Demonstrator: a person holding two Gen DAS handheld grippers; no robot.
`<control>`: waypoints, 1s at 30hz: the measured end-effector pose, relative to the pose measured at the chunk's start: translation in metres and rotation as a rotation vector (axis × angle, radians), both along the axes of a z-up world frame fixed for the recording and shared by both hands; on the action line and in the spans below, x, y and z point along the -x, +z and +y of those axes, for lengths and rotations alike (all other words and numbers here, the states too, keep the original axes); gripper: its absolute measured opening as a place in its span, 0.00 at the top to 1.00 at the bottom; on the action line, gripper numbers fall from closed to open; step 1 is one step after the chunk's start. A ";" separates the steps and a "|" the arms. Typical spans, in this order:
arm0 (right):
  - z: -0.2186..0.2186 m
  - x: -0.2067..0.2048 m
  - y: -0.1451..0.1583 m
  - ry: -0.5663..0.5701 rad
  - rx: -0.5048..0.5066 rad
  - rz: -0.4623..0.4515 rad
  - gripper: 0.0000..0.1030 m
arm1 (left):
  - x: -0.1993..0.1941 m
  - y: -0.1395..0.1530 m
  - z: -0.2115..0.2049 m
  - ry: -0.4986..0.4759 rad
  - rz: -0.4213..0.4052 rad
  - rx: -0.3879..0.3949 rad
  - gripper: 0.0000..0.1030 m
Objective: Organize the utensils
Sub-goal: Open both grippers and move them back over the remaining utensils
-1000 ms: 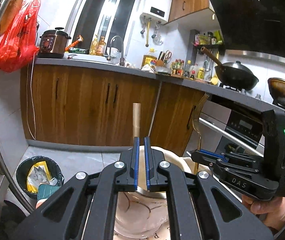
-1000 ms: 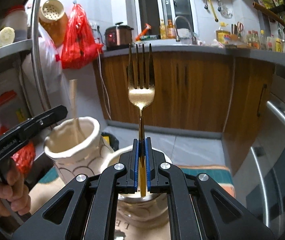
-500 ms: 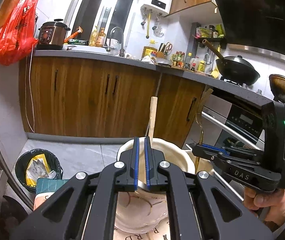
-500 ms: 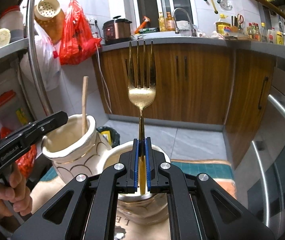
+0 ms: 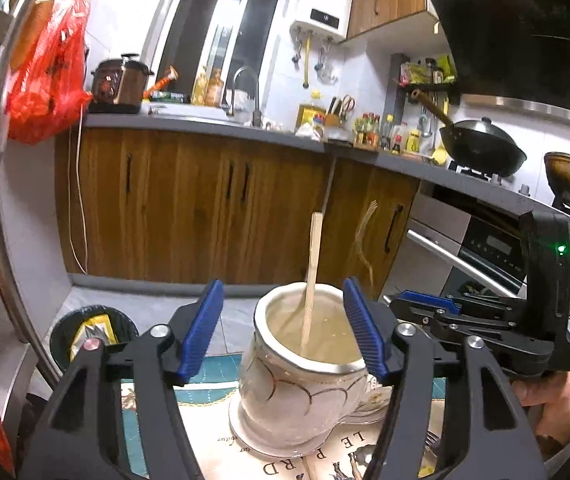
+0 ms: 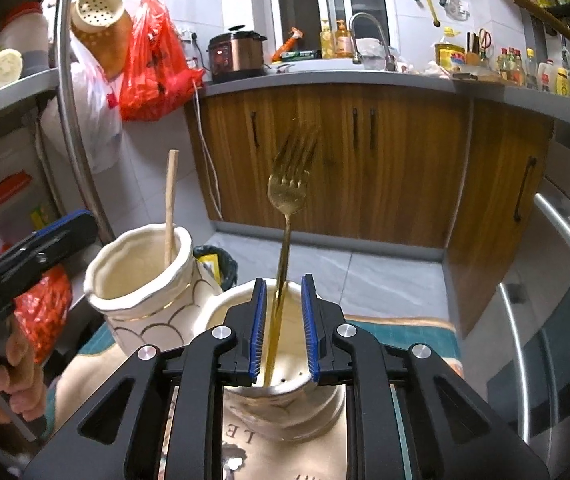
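Observation:
My left gripper (image 5: pixel 283 330) is open, its pads either side of a white ceramic jar (image 5: pixel 293 392) with gold arcs. A wooden chopstick (image 5: pixel 312 276) stands loose in that jar. My right gripper (image 6: pixel 283 330) is open over a second white jar (image 6: pixel 285 408). A gold fork (image 6: pixel 285 236) leans in this jar, tines up, handle between the pads but free of them. The first jar (image 6: pixel 145 284) with the chopstick (image 6: pixel 171 208) shows left in the right wrist view. The fork (image 5: pixel 365 240) appears blurred in the left wrist view.
Both jars stand on a printed mat (image 6: pixel 405 328) on a small surface. A metal rack pole (image 6: pixel 81 152) rises at left. A black bin (image 5: pixel 93 332) sits on the floor below. Wooden cabinets (image 6: pixel 365 168) and an oven (image 5: pixel 485 248) lie beyond.
Both grippers have opened. The left let go of the chopstick, which now leans in its jar. The right let go of the fork, which dropped into the second jar and tilted.

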State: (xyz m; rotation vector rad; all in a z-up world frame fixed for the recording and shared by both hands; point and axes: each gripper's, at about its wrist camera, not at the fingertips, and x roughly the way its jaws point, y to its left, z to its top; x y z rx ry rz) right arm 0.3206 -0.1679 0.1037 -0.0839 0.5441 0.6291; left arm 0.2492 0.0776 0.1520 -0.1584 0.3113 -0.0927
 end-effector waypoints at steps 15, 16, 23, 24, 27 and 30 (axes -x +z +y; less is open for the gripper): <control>-0.051 0.065 -0.012 0.034 0.029 0.029 0.65 | 0.065 -0.037 0.016 -0.026 0.186 -0.020 0.36; -0.054 0.069 -0.017 0.036 0.036 0.044 0.65 | 0.066 -0.042 0.016 -0.030 0.207 -0.021 0.36; -0.075 0.087 -0.043 0.042 -0.008 0.204 0.48 | 0.078 -0.072 0.017 -0.064 0.315 -0.041 0.36; -0.075 0.088 -0.045 0.034 -0.005 0.222 0.45 | 0.078 -0.074 0.017 -0.068 0.324 -0.045 0.36; -0.081 0.094 -0.049 0.041 -0.014 0.244 0.45 | 0.082 -0.082 0.016 -0.077 0.353 -0.052 0.36; -0.079 0.099 -0.052 0.032 0.038 0.228 0.45 | 0.085 -0.087 0.013 -0.075 0.372 -0.062 0.36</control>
